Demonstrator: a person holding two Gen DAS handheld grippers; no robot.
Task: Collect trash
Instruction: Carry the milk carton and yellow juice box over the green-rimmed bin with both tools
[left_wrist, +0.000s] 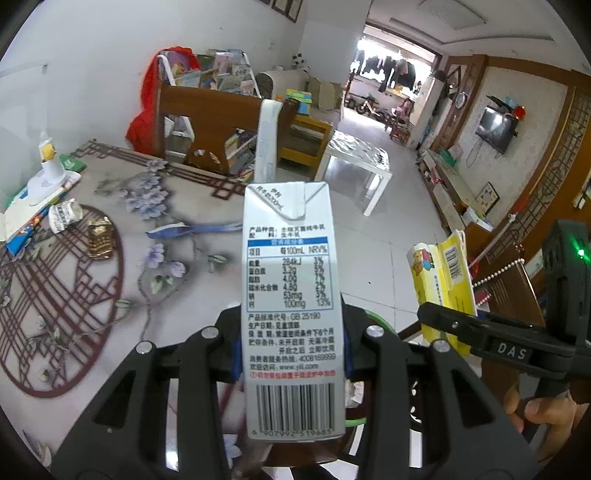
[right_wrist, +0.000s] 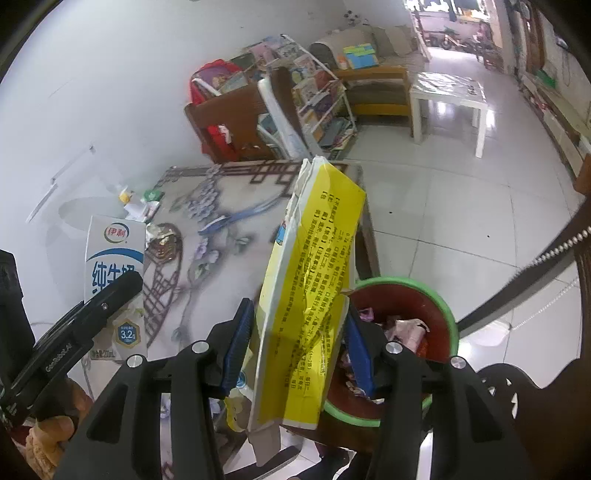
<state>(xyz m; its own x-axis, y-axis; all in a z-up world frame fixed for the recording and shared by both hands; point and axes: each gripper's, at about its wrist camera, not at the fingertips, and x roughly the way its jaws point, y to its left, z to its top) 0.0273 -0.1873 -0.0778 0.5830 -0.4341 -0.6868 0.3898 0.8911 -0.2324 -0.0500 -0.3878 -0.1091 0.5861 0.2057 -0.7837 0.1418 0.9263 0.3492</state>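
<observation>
a two-handed trash pickup beside a flower-patterned table (left_wrist: 177, 280). the left gripper (left_wrist: 293, 343) has its fingers closed narrow on a white and blue milk carton (left_wrist: 291, 295), clamping it low on the body on both sides. the carton stands upright, its long axis running away from the camera, folded top end pointing up and barcode end nearest the lens. the right gripper (right_wrist: 295, 347) has its blue pads (right_wrist: 236, 347) pressed on a flattened yellow box (right_wrist: 310, 295), gripped near its lower end. the box's long axis also runs up and away from the gripper, leaning slightly, torn open end at the top.

a round bin with a green rim (right_wrist: 443, 306), already holding wrappers, sits just below and to the right of the yellow box in the right wrist view. in the left wrist view only a sliver of the green rim shows behind the carton.

the step in hand looks like dropping both items in the bin. to do it well, each item should probably be brought over the opening before the fingers spread, one at a time so they do not collide, and tipped so the long axis points down into the bin.

more trash remains on the table: a crumpled white wrapper (left_wrist: 64, 216) and a gold wrapper (left_wrist: 100, 238), near each other.
</observation>
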